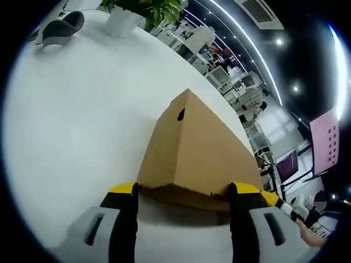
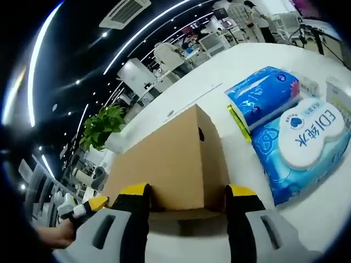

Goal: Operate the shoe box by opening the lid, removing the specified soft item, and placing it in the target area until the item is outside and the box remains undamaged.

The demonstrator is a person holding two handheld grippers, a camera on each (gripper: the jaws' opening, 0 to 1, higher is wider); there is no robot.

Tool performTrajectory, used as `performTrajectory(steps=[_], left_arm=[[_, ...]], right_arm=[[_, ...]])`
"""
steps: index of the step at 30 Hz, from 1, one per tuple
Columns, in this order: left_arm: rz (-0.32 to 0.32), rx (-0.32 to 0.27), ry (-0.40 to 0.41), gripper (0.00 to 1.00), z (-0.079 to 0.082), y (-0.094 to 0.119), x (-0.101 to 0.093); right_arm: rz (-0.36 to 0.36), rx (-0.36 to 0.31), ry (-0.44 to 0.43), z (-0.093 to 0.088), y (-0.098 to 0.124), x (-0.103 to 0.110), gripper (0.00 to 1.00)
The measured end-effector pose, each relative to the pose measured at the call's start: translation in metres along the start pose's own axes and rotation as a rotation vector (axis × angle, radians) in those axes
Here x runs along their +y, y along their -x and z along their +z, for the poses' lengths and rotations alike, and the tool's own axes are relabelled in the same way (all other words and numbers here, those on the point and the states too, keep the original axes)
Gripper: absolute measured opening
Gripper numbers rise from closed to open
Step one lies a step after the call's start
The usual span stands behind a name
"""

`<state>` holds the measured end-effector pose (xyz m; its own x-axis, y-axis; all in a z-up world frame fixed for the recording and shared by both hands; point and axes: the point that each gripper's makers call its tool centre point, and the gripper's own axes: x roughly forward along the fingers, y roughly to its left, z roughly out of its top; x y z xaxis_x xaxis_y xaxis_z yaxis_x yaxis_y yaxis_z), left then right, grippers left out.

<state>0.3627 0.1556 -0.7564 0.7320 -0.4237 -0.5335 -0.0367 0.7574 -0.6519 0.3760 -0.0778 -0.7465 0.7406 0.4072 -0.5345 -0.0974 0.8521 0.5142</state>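
One shoe box (image 2: 170, 164), two blue tissue packs (image 2: 263, 96), one potted plant (image 2: 101, 129)

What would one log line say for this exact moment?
stage: lid opening | shoe box: closed, on white table | left gripper: open, at box edge | right gripper: open, at box edge | wipes pack: beside box

Box (image 1: 200, 156) near edge hidden behind the jaws in left gripper view, contents unseen (lid closed), wipes pack (image 2: 301, 148) cut by the right gripper view's edge, tissue pack (image 2: 263, 96) print too blurred to read, background desks and people too small to tell
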Motion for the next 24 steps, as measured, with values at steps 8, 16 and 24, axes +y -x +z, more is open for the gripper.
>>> performTrajectory(steps=[8, 16, 24], left_arm=[[-0.048, -0.017, -0.211, 0.72, 0.013, 0.008, -0.018], [-0.042, 0.018, -0.555, 0.85, 0.006, 0.009, -0.022], [-0.020, 0.036, -0.626, 0.77, 0.001, 0.006, -0.017]], right_arm=[[0.037, -0.014, 0.255, 0.015, 0.012, 0.011, 0.61], [0.047, 0.027, 0.575, 0.011, 0.017, 0.020, 0.66], [0.019, 0.069, 0.668, -0.002, 0.013, 0.016, 0.66]])
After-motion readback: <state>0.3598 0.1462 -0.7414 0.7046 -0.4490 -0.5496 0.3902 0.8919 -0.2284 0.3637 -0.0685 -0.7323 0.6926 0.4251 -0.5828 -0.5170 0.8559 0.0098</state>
